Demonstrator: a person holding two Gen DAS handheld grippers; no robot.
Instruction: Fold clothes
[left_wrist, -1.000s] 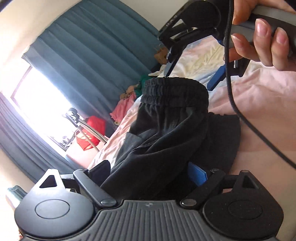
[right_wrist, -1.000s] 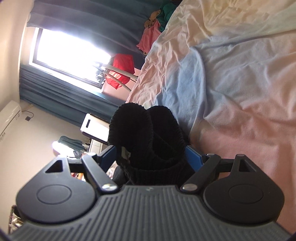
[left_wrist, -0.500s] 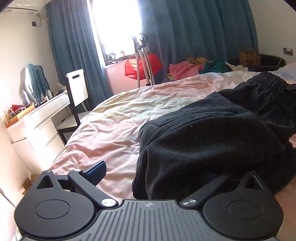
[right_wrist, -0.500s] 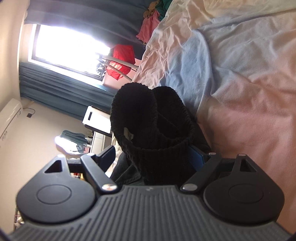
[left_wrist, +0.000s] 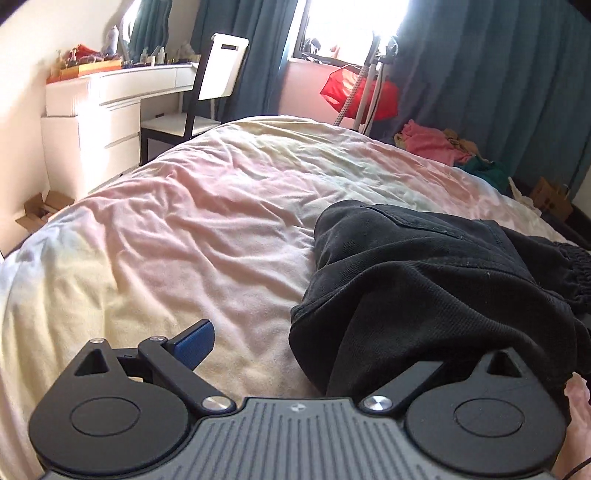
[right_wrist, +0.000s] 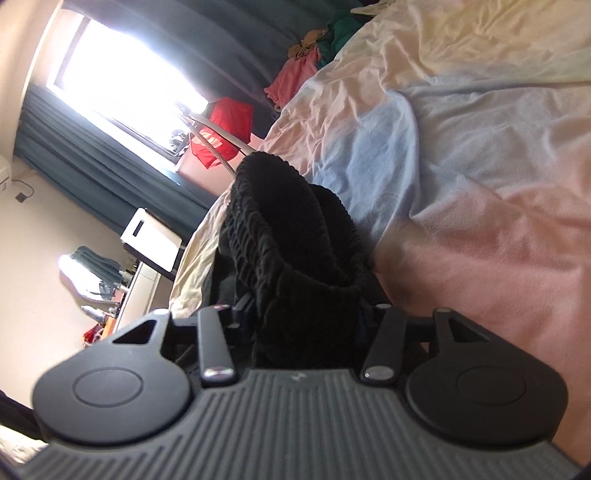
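Because the black trousers are soft, thick cloth with some weight, I judge they will sag and bunch wherever they hang free, so a hold is best taken on a firm edge such as the elastic waistband or a hem. They lie heaped on the bed, toward its side away from the white dresser. The left gripper stands spread wide: its blue pad on the dresser side is bare above the sheet, while the other finger is hidden under a fold, so it clamps nothing. Further from the dresser, the right gripper is clenched on the gathered waistband, which stands up between its fingers.
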